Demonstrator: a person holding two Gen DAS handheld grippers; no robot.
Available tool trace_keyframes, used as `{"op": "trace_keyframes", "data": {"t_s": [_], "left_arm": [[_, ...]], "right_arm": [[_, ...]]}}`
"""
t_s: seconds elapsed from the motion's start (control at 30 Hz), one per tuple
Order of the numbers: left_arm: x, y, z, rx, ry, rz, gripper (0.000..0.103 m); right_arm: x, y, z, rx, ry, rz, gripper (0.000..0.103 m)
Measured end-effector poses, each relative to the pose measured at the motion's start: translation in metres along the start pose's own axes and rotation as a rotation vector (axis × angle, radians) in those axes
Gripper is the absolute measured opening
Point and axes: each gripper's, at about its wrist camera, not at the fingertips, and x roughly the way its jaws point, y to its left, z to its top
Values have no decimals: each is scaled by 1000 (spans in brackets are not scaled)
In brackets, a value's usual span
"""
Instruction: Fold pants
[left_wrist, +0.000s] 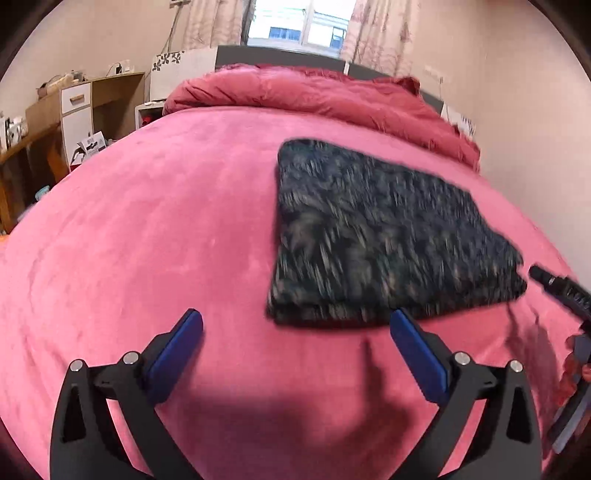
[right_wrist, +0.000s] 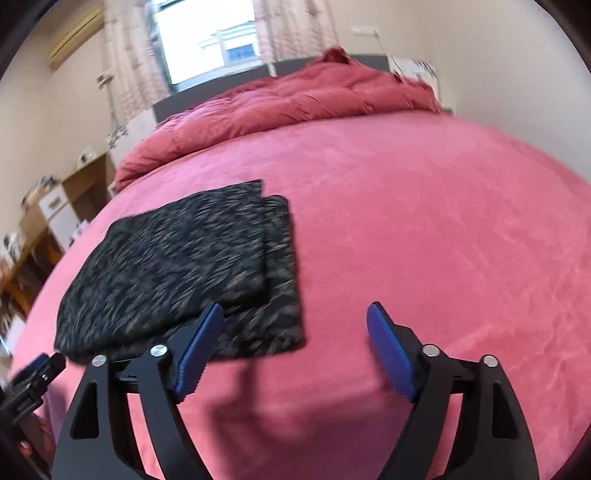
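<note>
The dark speckled pants (left_wrist: 384, 236) lie folded into a flat rectangle on the pink bed cover (left_wrist: 155, 229). In the right wrist view the pants (right_wrist: 177, 266) show stacked layers, with the lower layer sticking out on the right side. My left gripper (left_wrist: 295, 325) is open and empty, just short of the pants' near edge. My right gripper (right_wrist: 295, 317) is open and empty, near the pants' near right corner. Part of the right gripper (left_wrist: 557, 288) shows at the right edge of the left wrist view. Part of the left gripper (right_wrist: 33, 380) shows at the lower left of the right wrist view.
A bunched red duvet (left_wrist: 314, 96) lies along the head of the bed under a window (left_wrist: 299, 26). Wooden shelves and a white cabinet (left_wrist: 74, 110) stand left of the bed. A wall runs along the bed's right side (left_wrist: 517, 110).
</note>
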Motion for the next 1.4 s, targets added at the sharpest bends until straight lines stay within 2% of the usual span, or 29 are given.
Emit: {"op": "trace_keyframes", "data": {"t_s": [0.07, 0.17, 0.27, 0.37, 0.47, 0.6, 0.97, 1.4], "left_arm": [[-2, -6, -7, 36, 27, 64, 101], [-10, -16, -16, 74, 55, 152, 101], [-35, -26, -24, 101, -25, 177, 101], [-60, -32, -33, 107, -105, 195, 101], [-79, -35, -42, 104, -149, 207, 101], [-95, -38, -55, 116, -160, 249, 101], [-103, -31, -57, 77, -127, 221, 101], [-103, -32, -51, 61, -120, 218, 101]], "right_arm": [[-13, 15, -10, -46, -9, 4, 81], [-31, 32, -27, -80, -14, 30, 89], [-48, 45, -41, -109, -31, 41, 91], [-63, 57, -53, -141, -52, 32, 97], [-72, 64, -61, -155, -57, 20, 99], [-78, 70, -71, -161, -46, 11, 99], [-90, 75, -76, -155, -83, 33, 99], [-89, 78, -76, -152, -75, 35, 99]]}}
